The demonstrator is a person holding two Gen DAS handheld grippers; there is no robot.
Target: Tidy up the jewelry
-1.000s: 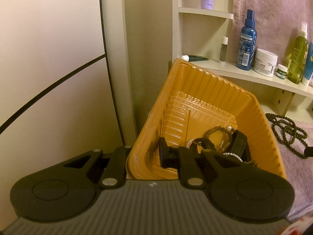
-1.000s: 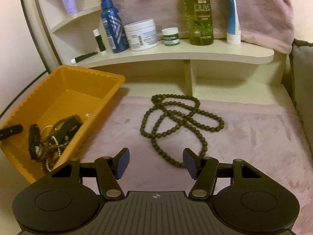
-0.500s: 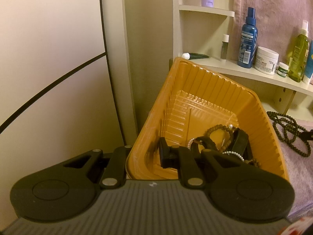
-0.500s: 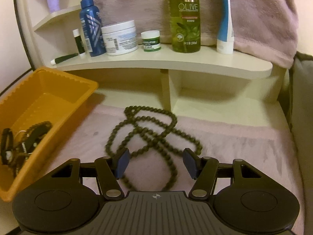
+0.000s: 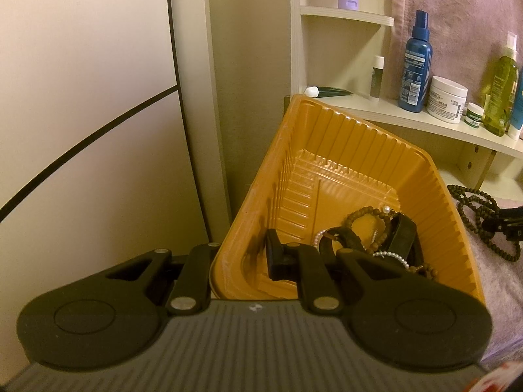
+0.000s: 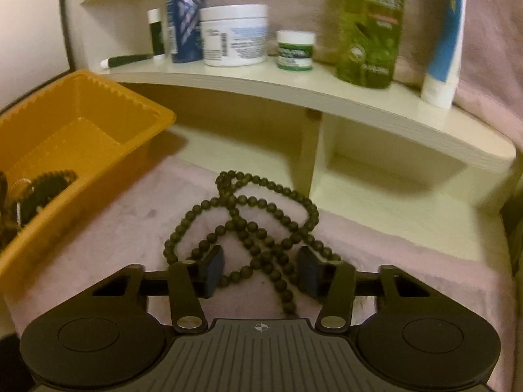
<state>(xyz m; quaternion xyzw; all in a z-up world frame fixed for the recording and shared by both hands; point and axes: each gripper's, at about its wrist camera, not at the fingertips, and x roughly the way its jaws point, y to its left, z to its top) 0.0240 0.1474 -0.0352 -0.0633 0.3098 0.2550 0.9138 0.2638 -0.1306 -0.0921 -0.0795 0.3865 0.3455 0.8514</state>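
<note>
Dark bead necklace (image 6: 258, 228) lies in loose tangled loops on the pink plush cloth (image 6: 376, 254), in front of the lower shelf opening. Right gripper (image 6: 260, 274) sits low over the cloth with jaws spread wide; several strands run between the two blue pads (image 6: 212, 271), apart from both of them, so nothing is clamped. Orange ribbed plastic tray (image 6: 124, 98) stands at 9–10 o'clock of the necklace, well apart from it, its near end holding a heap of bracelets (image 5: 376, 232): brown bead loops, a pearl strand, black bands. In the left wrist view the necklace (image 5: 474, 202) shows at 3 o'clock, outside the tray's right wall (image 5: 434, 202), with the right gripper's dark tip just beside it. Left gripper (image 5: 242, 258) straddles the tray's near-left rim, one finger inside the tray, the other outside; the outer fingertip is hidden behind the rim, so contact cannot be confirmed, and whether it clamps the wall cannot be told. Curved shelf (image 6: 327, 88) at 12 o'clock carries, left to right, a small green-and-white tube (image 6: 156, 32), blue spray bottle (image 6: 184, 16), white cream jar (image 6: 233, 34), small green-labelled jar (image 6: 295, 50), olive-green bottle (image 6: 369, 26), and blue-white tube (image 6: 444, 39).
</note>
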